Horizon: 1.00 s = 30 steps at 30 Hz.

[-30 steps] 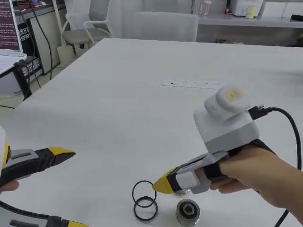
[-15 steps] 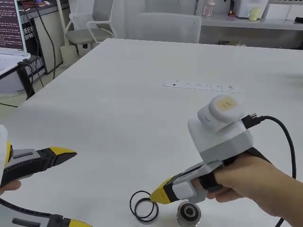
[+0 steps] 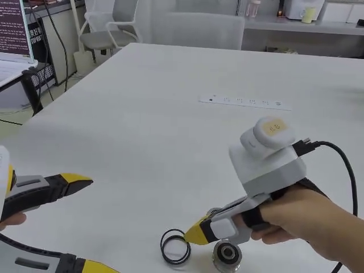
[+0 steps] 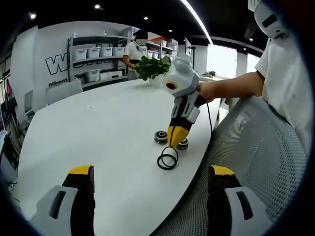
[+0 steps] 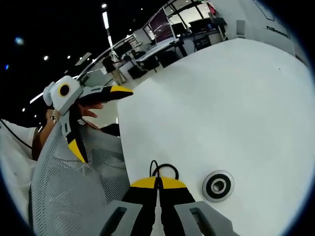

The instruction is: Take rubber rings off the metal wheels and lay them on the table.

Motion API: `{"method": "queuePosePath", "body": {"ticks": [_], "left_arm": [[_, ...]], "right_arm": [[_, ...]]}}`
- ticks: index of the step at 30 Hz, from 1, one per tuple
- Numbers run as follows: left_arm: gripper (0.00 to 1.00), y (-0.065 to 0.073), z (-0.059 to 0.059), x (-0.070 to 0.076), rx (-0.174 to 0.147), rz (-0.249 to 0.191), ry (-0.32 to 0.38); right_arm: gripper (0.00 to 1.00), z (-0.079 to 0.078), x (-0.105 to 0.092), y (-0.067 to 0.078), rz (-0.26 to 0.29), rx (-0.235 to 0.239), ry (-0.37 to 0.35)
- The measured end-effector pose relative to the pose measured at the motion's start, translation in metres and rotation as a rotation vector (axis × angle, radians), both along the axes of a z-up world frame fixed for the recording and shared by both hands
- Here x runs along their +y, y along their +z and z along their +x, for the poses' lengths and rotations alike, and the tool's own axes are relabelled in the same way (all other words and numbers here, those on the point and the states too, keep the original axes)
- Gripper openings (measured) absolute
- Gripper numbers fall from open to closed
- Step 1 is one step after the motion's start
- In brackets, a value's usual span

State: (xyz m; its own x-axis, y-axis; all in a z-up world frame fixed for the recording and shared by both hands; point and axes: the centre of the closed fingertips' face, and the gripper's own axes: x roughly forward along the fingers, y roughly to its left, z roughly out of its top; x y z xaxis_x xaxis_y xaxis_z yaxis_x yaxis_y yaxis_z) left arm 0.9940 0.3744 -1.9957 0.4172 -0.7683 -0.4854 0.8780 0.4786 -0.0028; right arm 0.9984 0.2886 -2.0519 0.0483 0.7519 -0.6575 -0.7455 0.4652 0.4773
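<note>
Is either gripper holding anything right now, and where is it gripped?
The right gripper is shut on a rubber ring, apparently pinching its near edge at the jaw tips. The left gripper is open and holds nothing.

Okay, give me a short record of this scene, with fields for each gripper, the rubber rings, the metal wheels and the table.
left gripper: open, holding nothing
right gripper: jaws shut, tip at the rubber rings; cannot tell whether it pinches one
rubber rings: two, black, overlapping, on the table
metal wheels: two, on the table beside the right gripper
table: white
</note>
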Motion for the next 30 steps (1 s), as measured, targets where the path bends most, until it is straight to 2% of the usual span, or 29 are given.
{"method": "queuePosePath", "body": {"ticks": [30], "left_arm": [[0.94,-0.0013,0.0006,0.0005,0.006,-0.002,0.004]], "right_arm": [[0.00,0.0026,-0.0011,-0.0068,-0.015,0.011,-0.009]]}}
